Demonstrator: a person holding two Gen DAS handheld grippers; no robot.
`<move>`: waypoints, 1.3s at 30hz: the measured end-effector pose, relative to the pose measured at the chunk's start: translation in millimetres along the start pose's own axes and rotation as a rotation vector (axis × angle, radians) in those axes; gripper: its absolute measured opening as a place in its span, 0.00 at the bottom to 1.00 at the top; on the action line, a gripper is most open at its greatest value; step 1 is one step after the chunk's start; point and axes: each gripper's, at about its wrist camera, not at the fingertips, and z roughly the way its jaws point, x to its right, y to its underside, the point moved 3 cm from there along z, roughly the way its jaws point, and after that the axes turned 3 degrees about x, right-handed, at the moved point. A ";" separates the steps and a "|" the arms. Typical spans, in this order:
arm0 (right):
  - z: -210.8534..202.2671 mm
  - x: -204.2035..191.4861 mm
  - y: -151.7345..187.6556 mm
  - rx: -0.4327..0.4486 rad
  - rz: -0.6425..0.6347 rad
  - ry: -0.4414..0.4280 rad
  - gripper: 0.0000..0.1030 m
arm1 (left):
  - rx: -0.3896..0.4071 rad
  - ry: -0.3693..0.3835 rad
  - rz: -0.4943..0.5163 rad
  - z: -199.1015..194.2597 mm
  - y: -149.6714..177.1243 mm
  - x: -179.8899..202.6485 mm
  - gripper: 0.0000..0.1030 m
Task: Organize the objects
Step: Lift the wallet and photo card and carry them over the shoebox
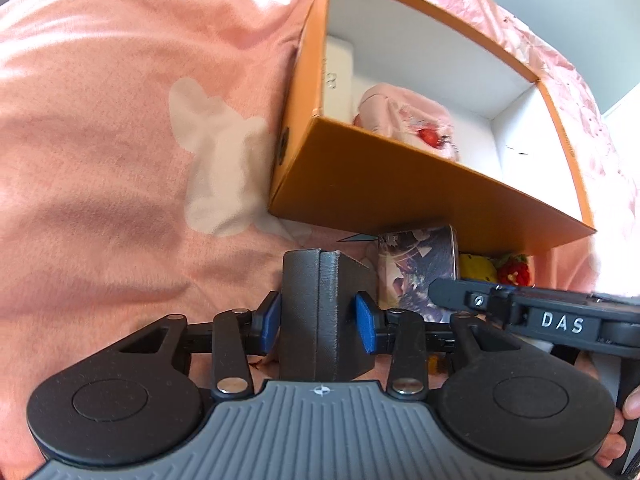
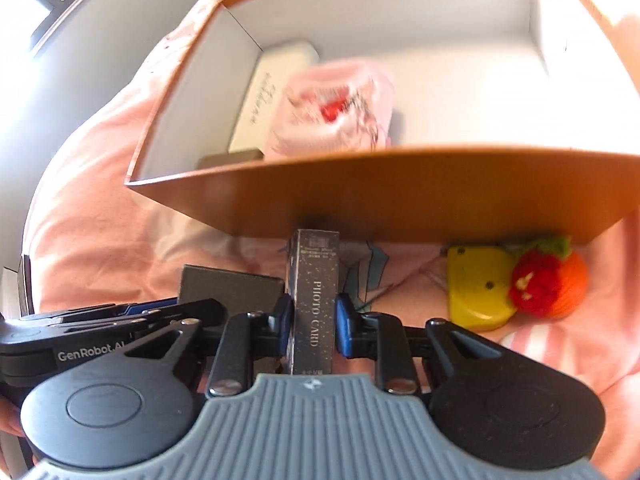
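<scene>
Lying underneath: pink bedding (image 1: 120,128), with a pale print left of the box.
Left gripper (image 1: 320,318): blue pads (image 1: 272,316) pressed on both sides of a dark grey block (image 1: 320,312), held upright just short of the orange box's near wall.
Orange box (image 1: 372,184): open top, white inside, resting on the bedding.
Box, left side: a white case (image 2: 276,96) with script lettering lies along the left wall; a dark flat item (image 2: 230,159) sits at its near end, mostly hidden by the rim.
Box, middle: a pink pouch (image 2: 332,108) with a red charm, blurred, just beside the white case.
Box, right side: bare white floor.
Right gripper (image 2: 312,320): narrow grip, blue pads clamped on a dark speckled photo card box (image 2: 314,300), upright, lettered "PHOTO CARD", its top end near the box's outer front wall.
Right of the card box: a yellow toy (image 2: 478,292) on the bedding, touching a red and orange knitted piece (image 2: 548,284), both close under the box's front corner.
Far right, left wrist view: fingers of a hand (image 1: 624,428) on the other gripper's handle.
</scene>
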 end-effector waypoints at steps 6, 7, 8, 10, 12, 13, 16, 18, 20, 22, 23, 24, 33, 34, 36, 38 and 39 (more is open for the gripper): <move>-45.1 15.4 -12.1 0.059 -0.041 -0.007 0.24 | 0.056 0.020 0.046 -24.3 -1.7 14.5 0.41; -53.3 16.8 -11.4 0.067 -0.041 -0.012 0.24 | 0.065 0.029 0.056 -28.8 -2.1 18.1 0.41; -63.7 16.5 -8.1 0.075 -0.042 -0.018 0.24 | 0.073 0.042 0.068 -33.5 -2.6 22.2 0.41; -75.4 14.5 -8.5 0.093 -0.038 -0.037 0.24 | 0.086 0.067 0.084 -41.9 -3.7 29.3 0.41; -89.1 11.3 -9.1 0.119 -0.036 -0.051 0.24 | 0.107 0.093 0.095 -51.9 -5.1 36.2 0.41; -95.2 9.5 -9.5 0.135 -0.038 -0.053 0.24 | 0.117 0.105 0.098 -56.3 -6.1 38.6 0.41; -118.4 5.1 -12.6 0.191 -0.051 -0.060 0.24 | 0.155 0.139 0.110 -71.0 -12.9 46.3 0.41; -134.4 4.0 -18.0 0.226 -0.061 -0.067 0.24 | 0.184 0.153 0.122 -81.0 -18.8 52.2 0.41; -146.3 3.4 -24.5 0.257 -0.064 -0.078 0.24 | 0.208 0.165 0.135 -86.9 -27.1 57.8 0.41; -152.1 3.1 -33.1 0.284 -0.065 -0.090 0.24 | 0.226 0.174 0.141 -89.6 -37.4 63.0 0.41; -156.7 3.3 -37.5 0.296 -0.065 -0.095 0.24 | 0.236 0.173 0.145 -90.9 -42.2 65.4 0.41; -159.7 3.5 -42.2 0.310 -0.064 -0.099 0.24 | 0.249 0.172 0.155 -91.0 -47.2 67.6 0.41; -148.3 15.1 -95.8 0.368 -0.027 -0.114 0.24 | 0.272 0.154 0.197 -67.1 -111.3 73.3 0.41; -144.6 17.9 -102.3 0.370 -0.020 -0.107 0.24 | 0.272 0.143 0.203 -62.1 -118.9 73.6 0.41; -136.4 24.1 -115.4 0.374 -0.006 -0.088 0.24 | 0.265 0.131 0.200 -49.1 -136.7 72.1 0.41; -127.2 30.9 -127.4 0.372 0.010 -0.076 0.24 | 0.256 0.140 0.176 -35.2 -152.6 69.2 0.41; -122.2 34.1 -132.6 0.368 0.015 -0.073 0.24 | 0.251 0.142 0.157 -27.8 -159.5 68.1 0.41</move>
